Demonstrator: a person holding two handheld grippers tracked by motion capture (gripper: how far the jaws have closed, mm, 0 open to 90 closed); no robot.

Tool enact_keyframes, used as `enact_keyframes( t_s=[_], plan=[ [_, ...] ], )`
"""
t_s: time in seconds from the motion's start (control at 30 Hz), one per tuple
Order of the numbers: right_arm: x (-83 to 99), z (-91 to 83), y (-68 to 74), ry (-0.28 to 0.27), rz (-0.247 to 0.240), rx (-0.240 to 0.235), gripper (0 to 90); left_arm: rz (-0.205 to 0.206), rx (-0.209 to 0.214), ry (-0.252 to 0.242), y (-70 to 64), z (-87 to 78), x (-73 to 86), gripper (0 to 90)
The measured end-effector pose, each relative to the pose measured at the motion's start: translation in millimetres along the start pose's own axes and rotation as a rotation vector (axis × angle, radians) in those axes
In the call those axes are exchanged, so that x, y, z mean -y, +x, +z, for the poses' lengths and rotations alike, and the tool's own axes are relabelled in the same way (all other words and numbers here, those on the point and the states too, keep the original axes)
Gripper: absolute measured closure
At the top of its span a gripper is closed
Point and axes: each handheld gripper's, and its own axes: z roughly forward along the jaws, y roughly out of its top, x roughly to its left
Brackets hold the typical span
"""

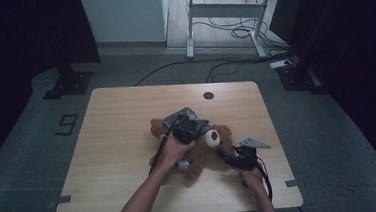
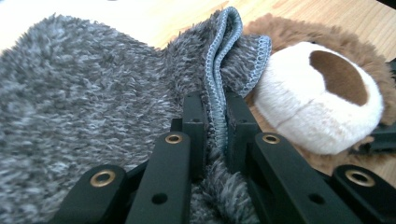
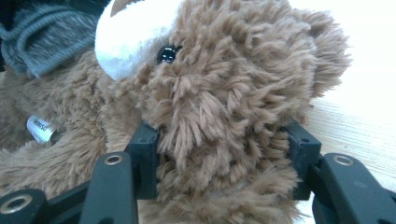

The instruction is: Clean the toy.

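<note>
Overhead, a teddy bear [image 1: 199, 153] lies mid-table [image 1: 118, 141] under a grey cloth [image 1: 184, 117]; pulling gently while the head stays pinned should serve best. Left gripper [image 2: 215, 121], nearly closed, pinches the cloth's stitched hem [image 2: 215, 74]. Right gripper [image 3: 224, 161], half open, clamps the bear's head [image 3: 224, 93].

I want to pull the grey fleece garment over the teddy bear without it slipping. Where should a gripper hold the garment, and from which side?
Probably at the stitched hem of the grey fleece garment, coming edge-on, as the left gripper does. The hem is a thin, firm, folded edge that fits between the jaws; the fluffy body is bulky. The right gripper steadies the teddy bear at the head.
</note>
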Motion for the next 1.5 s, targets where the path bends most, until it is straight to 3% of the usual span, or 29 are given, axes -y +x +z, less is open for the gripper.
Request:
enact_keyframes(
  t_s=[0.1, 0.17, 0.23, 0.27, 0.33, 0.5, 0.53, 0.6, 0.7, 0.9, 1.1, 1.13, 1.17, 1.2, 1.23, 1.27, 1.5],
  plan=[
    [0.0, -0.3, -0.2, 0.004, 0.001, -0.001, 44.5, -0.008, -0.011, -0.006, 6.0, -5.7, 2.0, 80.6],
    [0.0, -0.4, -0.3, 0.005, 0.003, -0.001, 44.5, -0.029, -0.041, -0.010, 20.0, -14.9, 7.3, 80.6],
    [0.1, -0.4, -0.3, 0.005, 0.003, -0.002, 44.5, -0.028, -0.052, -0.006, 23.8, -16.7, 9.4, 80.9],
    [0.2, -0.3, -0.3, 0.005, 0.003, -0.002, 44.5, -0.027, -0.076, 0.014, 32.3, -19.4, 16.3, 81.0],
    [0.4, 0.6, -0.1, 0.000, -0.002, -0.001, 44.5, -0.052, -0.073, 0.015, 42.4, -22.9, 24.3, 81.1],
    [0.7, 0.6, 0.5, 0.001, 0.001, 0.002, 44.5, -0.087, -0.126, 0.027, 58.9, -26.9, 37.3, 81.4],
    [0.9, 0.5, 0.7, 0.000, 0.003, 0.003, 44.5, -0.121, -0.139, 0.048, 71.4, -27.6, 49.2, 81.4],
    [0.9, 0.7, 0.3, 0.000, 0.006, 0.001, 44.5, -0.137, -0.143, 0.053, 76.6, -28.0, 55.2, 81.4],
    [0.8, 1.0, -0.1, 0.000, 0.009, -0.001, 44.5, -0.199, -0.122, 0.046, 90.1, -32.4, 73.1, 81.3],
    [1.0, 0.9, 0.4, 0.000, 0.008, 0.005, 44.7, -0.198, -0.128, 0.020, 88.8, -41.5, 71.1, 80.9],
    [0.9, 3.1, 2.8, -0.011, 0.011, 0.044, 47.7, -0.176, -0.110, -0.056, 78.7, -57.4, 53.5, 80.6],
    [-0.1, 5.2, 5.0, -0.016, 0.006, 0.073, 48.7, -0.164, -0.105, -0.094, 71.8, -61.3, 46.9, 80.7],
    [-0.1, 5.2, 5.0, -0.016, 0.006, 0.073, 48.7, -0.164, -0.105, -0.094, 71.8, -61.3, 46.9, 80.7],
    [-1.5, 8.2, 6.0, -0.024, 0.009, 0.101, 49.4, -0.131, -0.104, -0.108, 63.1, -60.8, 39.1, 80.7],
    [-1.5, 8.2, 6.0, -0.024, 0.009, 0.101, 49.4, -0.131, -0.104, -0.108, 63.1, -60.8, 39.1, 80.7],
    [-3.4, 12.7, 5.0, -0.036, 0.011, 0.126, 50.0, -0.104, -0.102, -0.105, 57.4, -57.8, 32.7, 80.7],
    [-12.7, 26.9, 0.3, -0.054, 0.028, 0.188, 50.9, -0.074, -0.068, -0.101, 45.1, -35.9, 6.2, 80.3]
  ],
)
